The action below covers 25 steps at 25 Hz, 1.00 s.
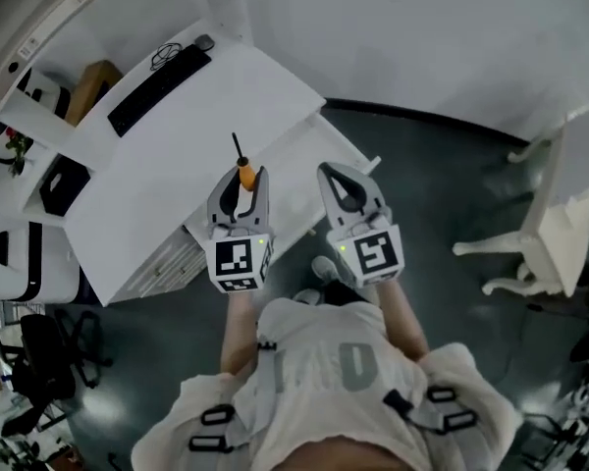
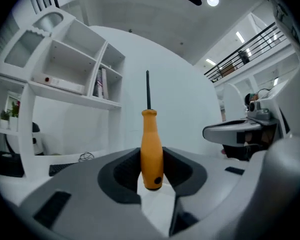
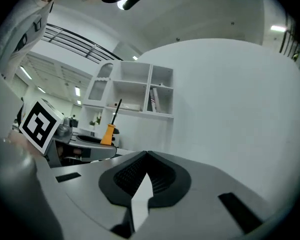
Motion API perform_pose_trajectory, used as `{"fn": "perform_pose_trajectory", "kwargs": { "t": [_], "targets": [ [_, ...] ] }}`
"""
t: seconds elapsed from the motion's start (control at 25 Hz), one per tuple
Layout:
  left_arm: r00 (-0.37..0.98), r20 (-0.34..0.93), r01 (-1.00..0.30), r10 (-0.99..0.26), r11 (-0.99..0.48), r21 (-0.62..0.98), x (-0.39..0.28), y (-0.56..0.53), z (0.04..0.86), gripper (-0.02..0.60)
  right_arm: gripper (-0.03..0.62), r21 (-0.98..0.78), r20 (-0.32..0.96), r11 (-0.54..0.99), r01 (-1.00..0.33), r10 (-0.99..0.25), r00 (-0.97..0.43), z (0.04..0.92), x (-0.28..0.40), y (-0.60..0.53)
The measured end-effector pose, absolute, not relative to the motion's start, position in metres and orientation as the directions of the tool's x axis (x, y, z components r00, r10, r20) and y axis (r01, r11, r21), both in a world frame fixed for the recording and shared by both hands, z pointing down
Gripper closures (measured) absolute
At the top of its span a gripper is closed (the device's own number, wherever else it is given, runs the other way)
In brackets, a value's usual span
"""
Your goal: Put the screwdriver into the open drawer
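Observation:
The screwdriver [image 1: 243,173] has an orange handle and a thin black shaft. My left gripper [image 1: 245,186] is shut on the handle, and the shaft sticks out past the fingertips over the white desk [image 1: 167,165]. In the left gripper view the handle [image 2: 152,149] stands upright, clamped between the dark pads [image 2: 125,171]. My right gripper [image 1: 339,180] hangs just to the right, shut and empty; its jaw tips meet in the right gripper view [image 3: 146,156]. A white pulled-out drawer [image 1: 309,160] juts from the desk's near end, below both grippers.
A black keyboard [image 1: 157,86] lies on the desk. White shelving [image 2: 75,69] stands behind it. Black office chairs [image 1: 29,361] stand at the lower left, and a white table [image 1: 560,204] stands at the right on the dark floor.

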<state>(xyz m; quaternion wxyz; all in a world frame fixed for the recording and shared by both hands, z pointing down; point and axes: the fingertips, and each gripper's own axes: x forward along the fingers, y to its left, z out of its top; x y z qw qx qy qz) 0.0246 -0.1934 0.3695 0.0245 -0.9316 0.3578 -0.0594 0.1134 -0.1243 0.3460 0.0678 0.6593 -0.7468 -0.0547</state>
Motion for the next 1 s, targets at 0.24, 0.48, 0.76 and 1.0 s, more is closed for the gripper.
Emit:
{"fn": "perform_pose_trajectory", "kwargs": {
  "t": [0.24, 0.48, 0.76, 1.0],
  "targets": [
    [0.569, 0.097, -0.815, -0.817, -0.575, -0.071, -0.027, -0.205, 0.371, 0.460, 0.589, 0.180, 0.022, 0.336, -0.924, -0.941, -0.338, 0.344, 0.074, -0.162],
    [0.408, 0.108, -0.907, -0.907, -0.416, -0.067, -0.058, -0.200, 0.371, 0.460, 0.589, 0.167, 0.022, 0.486, -0.858, -0.872, -0.489, 0.345, 0.056, -0.178],
    [0.282, 0.104, -0.956, -0.954, -0.289, -0.054, -0.064, -0.196, 0.372, 0.460, 0.589, 0.164, 0.030, 0.568, -0.806, -0.820, -0.572, 0.352, 0.063, -0.187],
    [0.237, 0.101, -0.968, -0.966, -0.243, -0.060, -0.069, -0.189, 0.373, 0.460, 0.589, 0.170, 0.033, 0.584, -0.794, -0.808, -0.588, 0.358, 0.066, -0.191]
  ]
}}
